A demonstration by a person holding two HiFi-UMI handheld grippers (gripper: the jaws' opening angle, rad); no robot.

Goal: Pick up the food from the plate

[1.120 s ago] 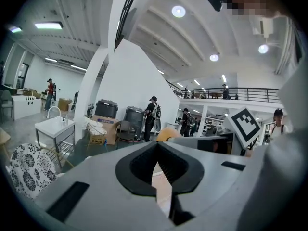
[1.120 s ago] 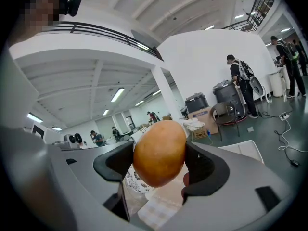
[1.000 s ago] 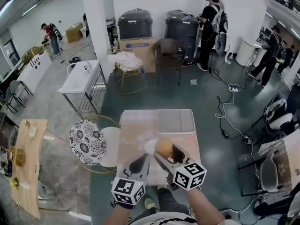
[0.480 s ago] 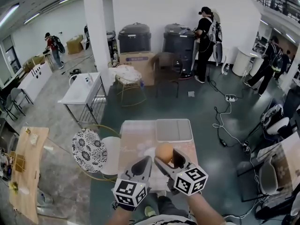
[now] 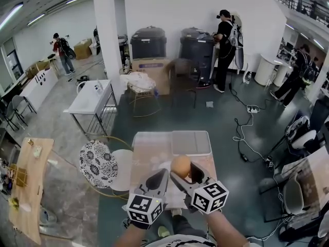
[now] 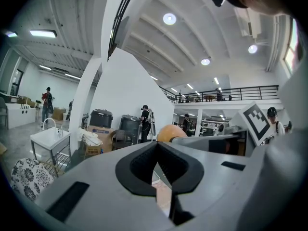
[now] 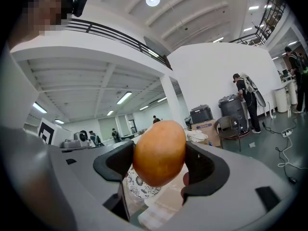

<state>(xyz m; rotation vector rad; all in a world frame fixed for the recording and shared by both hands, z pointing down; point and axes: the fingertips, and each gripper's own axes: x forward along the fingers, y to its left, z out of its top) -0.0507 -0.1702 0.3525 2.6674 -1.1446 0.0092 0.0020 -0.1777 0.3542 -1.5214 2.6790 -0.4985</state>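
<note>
A round orange-brown piece of food [image 5: 180, 164] is held above the small pale table [image 5: 146, 151] in the head view, and my right gripper [image 5: 181, 170] is shut on it. In the right gripper view the food [image 7: 160, 152] fills the gap between the two dark pads [image 7: 206, 167]. A sliver of the white plate [image 5: 165, 169] shows just left of the food, mostly hidden by the grippers. My left gripper [image 5: 159, 178] hovers beside it, shut with nothing in it. In the left gripper view its tips [image 6: 157, 144] meet, and the food [image 6: 169, 132] shows beyond them.
A grey tray [image 5: 191, 142] lies at the table's far end. A black-and-white patterned stool [image 5: 96, 163] and a white seat [image 5: 121, 168] stand left of the table. Cables [image 5: 245, 138] trail over the floor at the right. Bins and people are far back.
The right gripper keeps its hold on the food. Both grippers have barely shifted; the head view has tilted slightly.
</note>
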